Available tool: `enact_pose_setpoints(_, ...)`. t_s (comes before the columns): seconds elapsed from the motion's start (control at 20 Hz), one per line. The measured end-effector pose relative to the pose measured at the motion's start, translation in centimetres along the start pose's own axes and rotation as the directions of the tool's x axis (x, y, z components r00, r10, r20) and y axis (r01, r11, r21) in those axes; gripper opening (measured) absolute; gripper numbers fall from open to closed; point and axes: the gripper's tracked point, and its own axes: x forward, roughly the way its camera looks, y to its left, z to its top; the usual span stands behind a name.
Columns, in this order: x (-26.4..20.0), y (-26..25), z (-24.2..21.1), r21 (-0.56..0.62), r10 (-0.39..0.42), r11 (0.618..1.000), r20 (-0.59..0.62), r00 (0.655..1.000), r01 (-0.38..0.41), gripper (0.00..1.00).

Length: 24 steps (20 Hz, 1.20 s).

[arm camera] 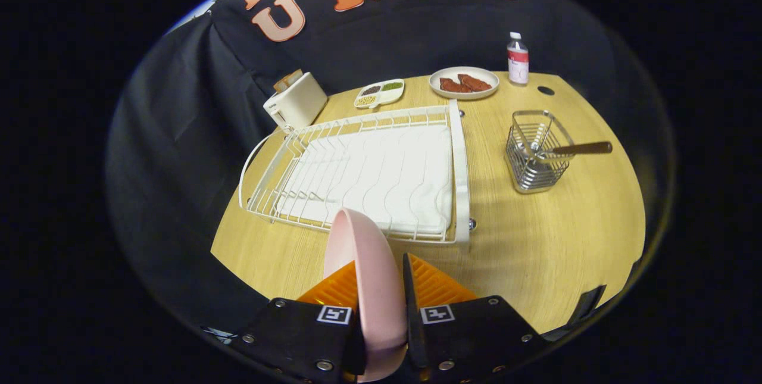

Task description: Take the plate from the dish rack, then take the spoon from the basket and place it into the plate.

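We see the tool point(381, 294) clamped on the pink plate point(363, 265), which stands on edge between its two fingers, both pressing against the plate's faces; the plate's rim rises just ahead of the fingertips and overlaps the near edge of the dish rack point(363, 175). That white wire rack lies directly beyond the tool on the wooden table point(536, 253), with a white mat or tray under its wires and nothing standing in its slots. Ahead and to the right of the tool, well apart from the rack, stands a metal wire basket point(536, 155); the spoon point(571, 149) rests in it, its bowl down inside the basket and its dark brown handle leaning out over the rim toward the right. Farther beyond the rack, a round plate point(464, 83) holds reddish-brown pieces of food, and just to its left a small divided dish point(379, 93) carries separate portions, one green, one dark, one yellowish. A bottle point(517, 59) with a white cap and a red label stands upright to the right of the round plate. Beyond the rack's far left corner sits a cream toaster point(296, 103) with toast sticking up from its slot.
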Motion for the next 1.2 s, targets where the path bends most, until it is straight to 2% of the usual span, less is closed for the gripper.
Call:
enact_pose_setpoints(0.15,1.1,0.1,-1.6,0.014,0.033,0.999,-0.014,0.999,-0.033,0.28)
enact_pose_setpoints(0.6,2.7,-0.9,-3.0,-0.016,0.047,0.999,0.001,0.999,-0.047,0.28)
enact_pose_setpoints(0.75,3.0,-2.9,-4.3,-0.055,-0.012,0.998,-0.006,1.0,0.012,0.32)
enact_pose_setpoints(0.8,3.2,-3.5,-4.5,-0.062,-0.035,0.997,0.001,0.999,0.035,0.39)
enact_pose_setpoints(1.1,3.9,-4.9,-4.3,-0.108,-0.087,0.99,0.029,0.996,0.089,0.52)
enact_pose_setpoints(1.2,4.2,-6.8,-4.2,-0.161,-0.172,0.971,0.049,0.984,0.178,0.55)
